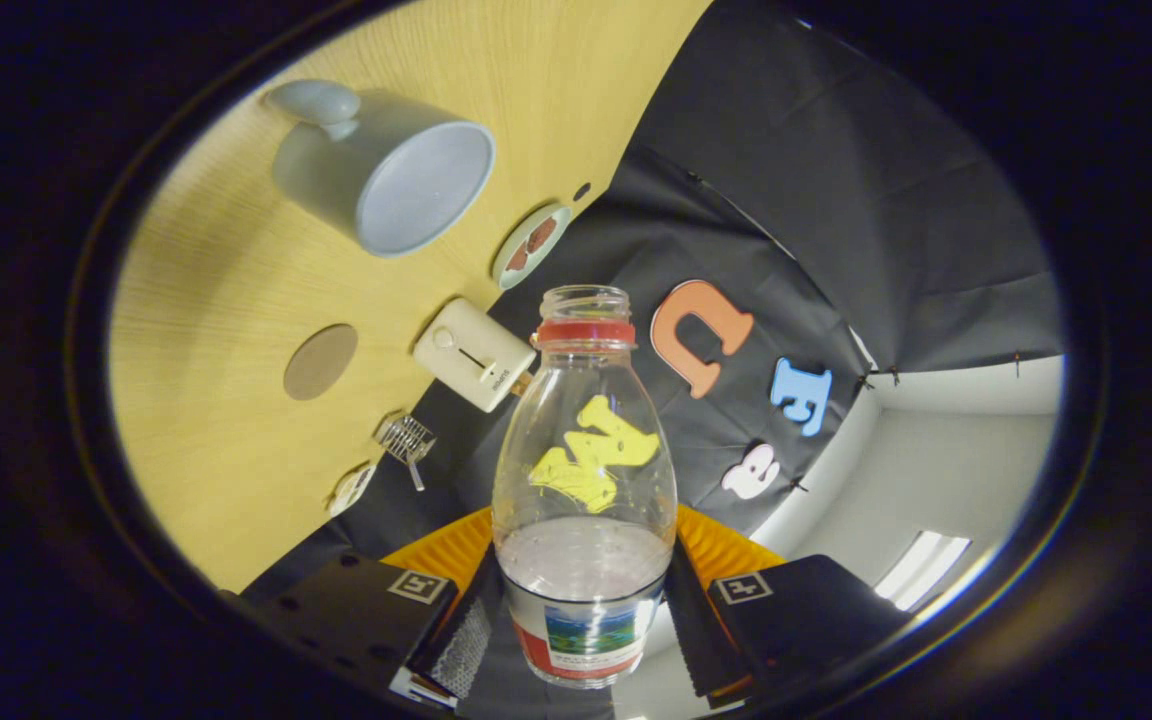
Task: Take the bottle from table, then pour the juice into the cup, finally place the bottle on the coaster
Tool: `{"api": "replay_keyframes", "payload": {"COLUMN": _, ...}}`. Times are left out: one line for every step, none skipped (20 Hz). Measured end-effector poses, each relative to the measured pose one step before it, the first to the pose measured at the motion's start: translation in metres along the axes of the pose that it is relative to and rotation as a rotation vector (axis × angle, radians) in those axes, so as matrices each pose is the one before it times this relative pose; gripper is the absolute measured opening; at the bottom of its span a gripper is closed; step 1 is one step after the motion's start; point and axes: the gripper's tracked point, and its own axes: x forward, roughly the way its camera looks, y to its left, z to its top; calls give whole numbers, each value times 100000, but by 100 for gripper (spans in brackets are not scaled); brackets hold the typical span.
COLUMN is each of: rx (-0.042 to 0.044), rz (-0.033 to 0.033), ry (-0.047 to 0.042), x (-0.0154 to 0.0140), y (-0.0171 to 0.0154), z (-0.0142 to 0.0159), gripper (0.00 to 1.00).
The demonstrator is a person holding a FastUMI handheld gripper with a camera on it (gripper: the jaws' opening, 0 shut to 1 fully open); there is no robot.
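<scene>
Clear plastic bottle (584, 470) is held between the fingers (461, 630), tilted toward the cup (386, 170); pouring seems underway, coaster (320, 361) placement remains.

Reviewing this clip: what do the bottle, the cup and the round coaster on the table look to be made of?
Bottle, held between the gripper fingers: clear plastic or glass, glossy; the wall shows through it.
Cup: probably glazed ceramic, with a smooth pale sheen and thick wall.
Coaster: flat matte brown disc, perhaps cork or wood; hard to tell.
</scene>
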Motion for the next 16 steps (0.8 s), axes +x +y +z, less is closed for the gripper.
{"api": "replay_keyframes", "payload": {"rx": -213, "rz": -391, "ry": -207, "x": -156, "y": -66, "z": 111, "gripper": 82}}
{"api": "replay_keyframes", "payload": {"rx": -139, "rz": -328, "ry": -250, "x": -5, "y": 36, "z": 85, "gripper": 82}}
{"api": "replay_keyframes", "payload": {"rx": 72, "rz": -279, "ry": -127, "x": -169, "y": 53, "z": 52, "gripper": 82}}
{"api": "replay_keyframes", "payload": {"rx": 168, "rz": 129, "ry": -103, "x": -46, "y": 117, "z": -51, "gripper": 82}}
{"api": "replay_keyframes", "payload": {"rx": 81, "rz": 443, "ry": -518, "x": -275, "y": 208, "z": 60, "gripper": 82}}
{"api": "replay_keyframes", "payload": {"rx": 6, "rz": 592, "ry": 333, "x": 55, "y": 217, "z": -136, "gripper": 82}}
{"api": "replay_keyframes", "payload": {"rx": -36, "rz": 857, "ry": 686, "x": -187, "y": 310, "z": -268, "gripper": 82}}
{"api": "replay_keyframes", "payload": {"rx": 531, "rz": 254, "ry": -31, "x": -51, "y": 196, "z": -29, "gripper": 82}}
{"api": "replay_keyframes", "payload": {"rx": 1160, "rz": 19, "ry": 150, "x": -49, "y": 17, "z": -25, "gripper": 82}}
{"api": "replay_keyframes", "payload": {"rx": 2222, "rz": 333, "ry": 508, "x": -188, "y": 130, "z": -113, "gripper": 82}}
{"api": "replay_keyframes", "payload": {"rx": 2905, "rz": 304, "ry": 774, "x": -222, "y": 80, "z": -165, "gripper": 82}}
{"api": "replay_keyframes", "payload": {"rx": 3385, "rz": 145, "ry": 1525, "x": -92, "y": 103, "z": -360, "gripper": 82}}
{"api": "replay_keyframes", "payload": {"rx": 4725, "rz": 1196, "ry": 1668, "x": -212, "y": 353, "z": -278, "gripper": 82}}
{"api": "replay_keyframes", "payload": {"rx": 5756, "rz": 1635, "ry": 501, "x": -56, "y": 502, "z": 142, "gripper": 82}}
{"api": "replay_keyframes", "payload": {"rx": 6736, "rz": 978, "ry": 350, "x": -204, "y": 262, "z": 154, "gripper": 82}}
{"api": "replay_keyframes", "payload": {"rx": 5201, "rz": 800, "ry": 297, "x": -24, "y": 165, "z": -17, "gripper": 82}}
